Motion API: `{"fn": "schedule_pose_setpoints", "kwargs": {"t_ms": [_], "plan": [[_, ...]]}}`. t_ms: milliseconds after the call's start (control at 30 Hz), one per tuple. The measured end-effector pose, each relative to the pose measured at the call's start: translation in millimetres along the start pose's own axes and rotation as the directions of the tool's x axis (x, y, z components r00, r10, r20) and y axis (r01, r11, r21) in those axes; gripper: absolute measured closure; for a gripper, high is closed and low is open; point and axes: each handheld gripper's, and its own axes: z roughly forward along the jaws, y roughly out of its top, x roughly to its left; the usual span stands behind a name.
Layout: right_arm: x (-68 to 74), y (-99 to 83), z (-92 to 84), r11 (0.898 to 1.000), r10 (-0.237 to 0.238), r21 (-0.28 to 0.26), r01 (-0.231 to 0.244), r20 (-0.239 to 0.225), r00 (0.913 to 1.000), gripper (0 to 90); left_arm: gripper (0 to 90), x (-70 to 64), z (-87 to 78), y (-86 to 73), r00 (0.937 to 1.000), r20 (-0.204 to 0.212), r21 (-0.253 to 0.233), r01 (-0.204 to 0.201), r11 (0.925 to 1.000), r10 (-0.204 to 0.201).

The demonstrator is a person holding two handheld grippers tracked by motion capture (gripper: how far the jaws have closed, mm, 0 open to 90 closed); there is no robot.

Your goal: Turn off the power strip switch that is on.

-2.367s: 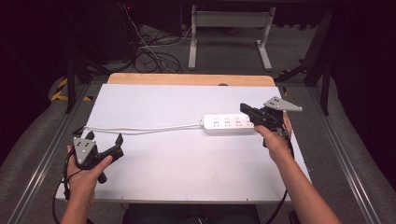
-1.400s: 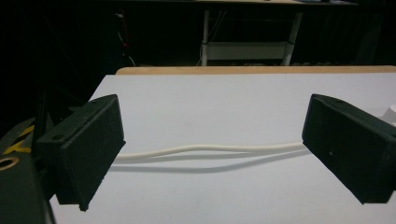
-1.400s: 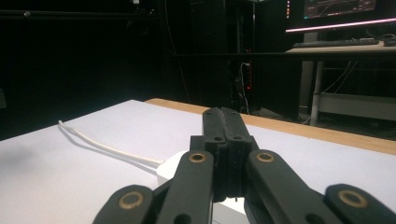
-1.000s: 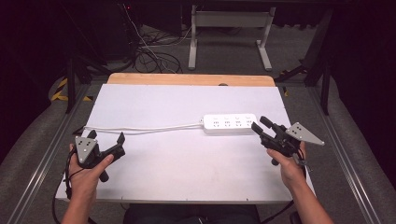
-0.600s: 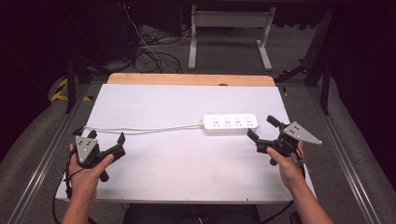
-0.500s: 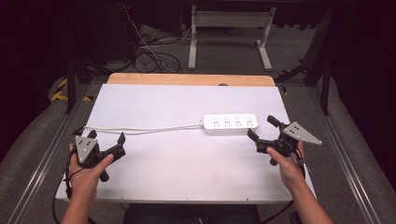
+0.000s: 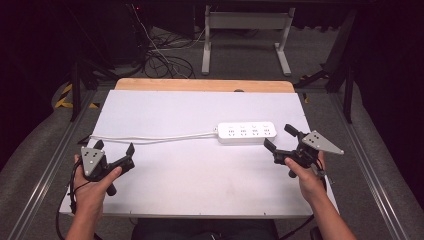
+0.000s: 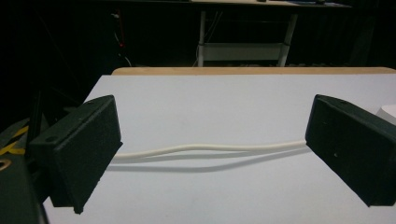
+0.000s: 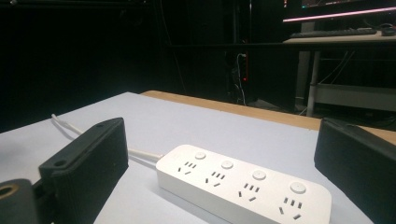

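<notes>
Strip (image 7: 246, 132), white plastic four-outlet power bar, lies lengthwise across the white tabletop (image 7: 200, 175), just ahead-left of my right tool (image 7: 282, 145). Both my tools stand open and empty; left tool (image 7: 115, 154) is well apart from it.

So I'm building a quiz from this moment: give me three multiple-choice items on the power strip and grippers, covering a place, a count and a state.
1. The power strip lies nearest which gripper?
A. the left
B. the right
C. midway between both

2. How many round buttons show on the strip?
A. two
B. four
C. six

3. How do the left gripper's jaws stand?
A. wide apart, empty
B. shut on the cord
C. shut on the strip

Answers:
1 B, it sits just ahead of the right gripper.
2 B, the right gripper view shows four.
3 A, the white cord lies on the table beyond them.
</notes>
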Motion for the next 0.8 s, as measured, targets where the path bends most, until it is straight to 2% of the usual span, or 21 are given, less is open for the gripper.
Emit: {"fn": "schedule_pose_setpoints", "kwargs": {"t_ms": [167,333,800], "plan": [[1.2,1.7,-2.0,1.0,-0.005,-0.013,0.005,0.003,1.0,3.5,4.1,1.0,-2.1,0.6,1.0,-0.004,-0.006,0.003,1.0,-0.003],[-1.0,0.1,-1.9,1.0,0.005,-0.003,-0.005,0.008,1.0,3.0,4.1,0.0,1.0,0.6,1.0,-0.001,0.003,0.004,1.0,-0.004],[-0.7,0.2,-2.6,1.0,-0.003,0.0,0.003,0.015,0.9999,3.2,4.1,-0.5,0.4,0.8,1.0,0.001,0.0,-0.004,1.0,0.004]]}}
